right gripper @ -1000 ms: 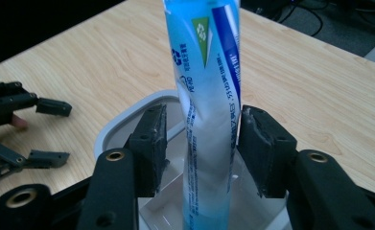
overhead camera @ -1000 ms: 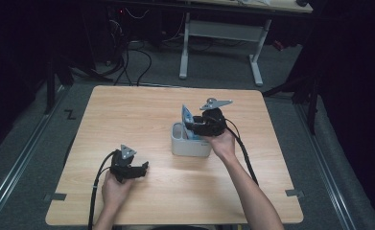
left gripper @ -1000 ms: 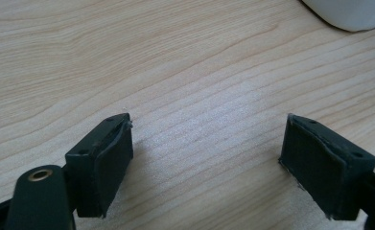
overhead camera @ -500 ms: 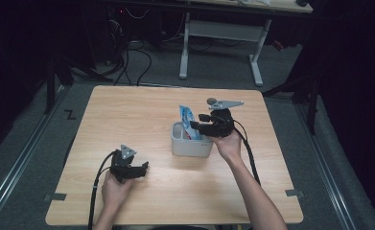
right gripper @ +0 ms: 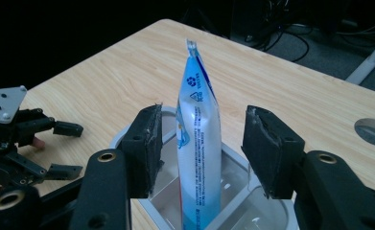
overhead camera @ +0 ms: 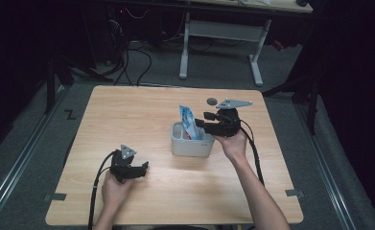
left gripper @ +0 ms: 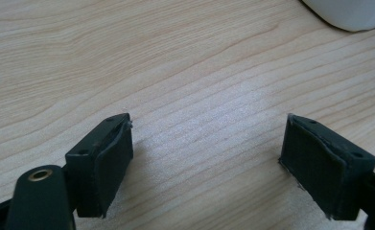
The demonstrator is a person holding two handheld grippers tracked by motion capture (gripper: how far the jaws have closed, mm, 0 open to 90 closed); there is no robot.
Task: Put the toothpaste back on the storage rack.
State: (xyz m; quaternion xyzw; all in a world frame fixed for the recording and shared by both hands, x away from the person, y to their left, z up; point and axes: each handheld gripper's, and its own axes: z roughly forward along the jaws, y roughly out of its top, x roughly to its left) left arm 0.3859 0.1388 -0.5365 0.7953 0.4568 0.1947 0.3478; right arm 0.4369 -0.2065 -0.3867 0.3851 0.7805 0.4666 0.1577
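Observation:
A blue-and-white pouch [overhead camera: 188, 121] stands upright in a small white bin [overhead camera: 190, 146] at the middle of the wooden table [overhead camera: 127, 120]. My right gripper [overhead camera: 200, 125] hovers at the bin's right side and points at the pouch. In the right gripper view the pouch [right gripper: 198, 143] rises between my right gripper's [right gripper: 206, 141] pads with a gap on each side; the jaws have just been opening and stand open. My left gripper [overhead camera: 141, 169] rests low near the front left, open over bare wood [left gripper: 206, 158], and appears beyond the bin [right gripper: 70, 148].
A round cable hole [overhead camera: 212, 101] lies in the tabletop behind the right gripper. A corner of the bin [left gripper: 353, 12] sits ahead of the left gripper. Behind the table stand a desk's white legs [overhead camera: 257, 62] and floor cables [overhead camera: 132, 57].
My right gripper has let go of the pouch and drawn back a little to the right and up. The pouch stays standing in the bin. The left gripper has not moved.

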